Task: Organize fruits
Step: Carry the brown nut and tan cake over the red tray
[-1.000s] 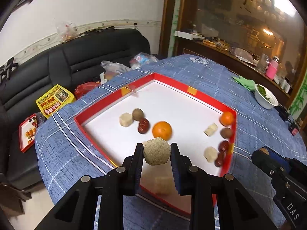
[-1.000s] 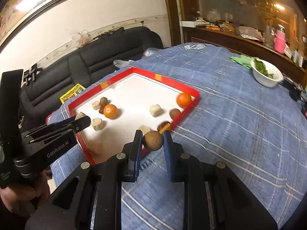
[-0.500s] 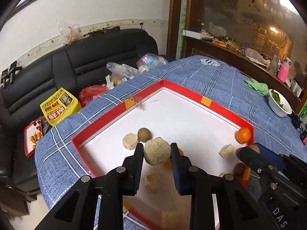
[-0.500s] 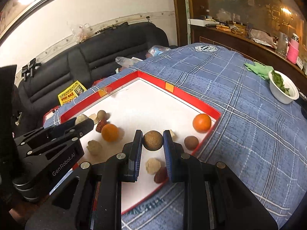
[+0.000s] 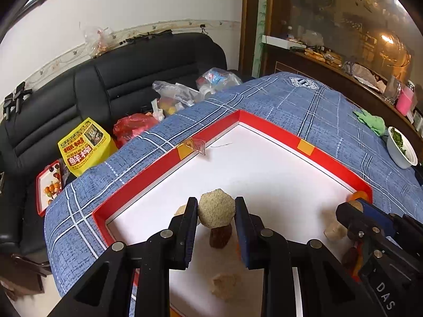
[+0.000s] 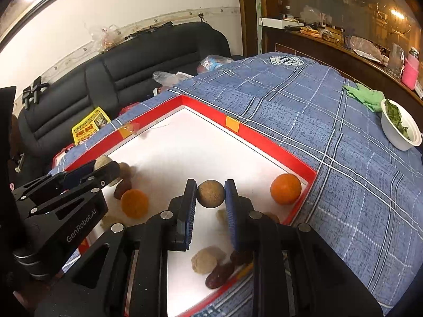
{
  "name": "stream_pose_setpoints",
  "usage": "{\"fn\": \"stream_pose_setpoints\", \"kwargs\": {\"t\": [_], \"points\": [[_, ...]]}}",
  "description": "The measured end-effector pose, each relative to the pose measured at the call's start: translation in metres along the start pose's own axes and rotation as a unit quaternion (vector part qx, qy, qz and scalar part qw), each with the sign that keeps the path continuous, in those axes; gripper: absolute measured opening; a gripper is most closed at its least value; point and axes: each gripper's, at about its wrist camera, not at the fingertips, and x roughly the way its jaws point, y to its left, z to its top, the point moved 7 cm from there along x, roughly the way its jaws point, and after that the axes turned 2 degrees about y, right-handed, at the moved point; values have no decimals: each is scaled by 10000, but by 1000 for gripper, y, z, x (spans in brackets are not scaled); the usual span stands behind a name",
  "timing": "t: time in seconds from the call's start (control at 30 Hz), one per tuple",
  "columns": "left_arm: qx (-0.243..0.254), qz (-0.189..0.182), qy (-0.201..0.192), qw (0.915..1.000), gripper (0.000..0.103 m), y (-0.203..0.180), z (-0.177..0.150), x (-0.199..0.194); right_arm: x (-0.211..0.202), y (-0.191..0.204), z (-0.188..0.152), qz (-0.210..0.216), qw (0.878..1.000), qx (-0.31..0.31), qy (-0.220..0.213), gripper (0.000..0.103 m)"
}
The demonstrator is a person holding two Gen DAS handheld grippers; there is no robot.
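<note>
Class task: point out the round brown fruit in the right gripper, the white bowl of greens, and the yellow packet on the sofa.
Round brown fruit (image 6: 210, 193), right wrist view, front face.
White bowl (image 6: 396, 138), right wrist view, outer wall.
Yellow packet (image 5: 84, 145), left wrist view, printed front.

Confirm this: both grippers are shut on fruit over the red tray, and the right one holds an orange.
Not quite. The right gripper holds a brown ball, as the right wrist view shows; the orange lies in the red tray. The left gripper is shut on a tan lump.
</note>
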Motion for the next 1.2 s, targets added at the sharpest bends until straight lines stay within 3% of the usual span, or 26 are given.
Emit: {"fn": "stream_pose_setpoints", "kwargs": {"t": [0.5, 1.2], "points": [[-195, 154, 136, 9996, 27, 15, 12, 21, 36, -1, 14, -103, 9996, -74, 265, 21], [-317, 182, 407, 9985, 27, 21, 20, 44, 52, 6, 22, -135, 9989, -181, 420, 21]]}}
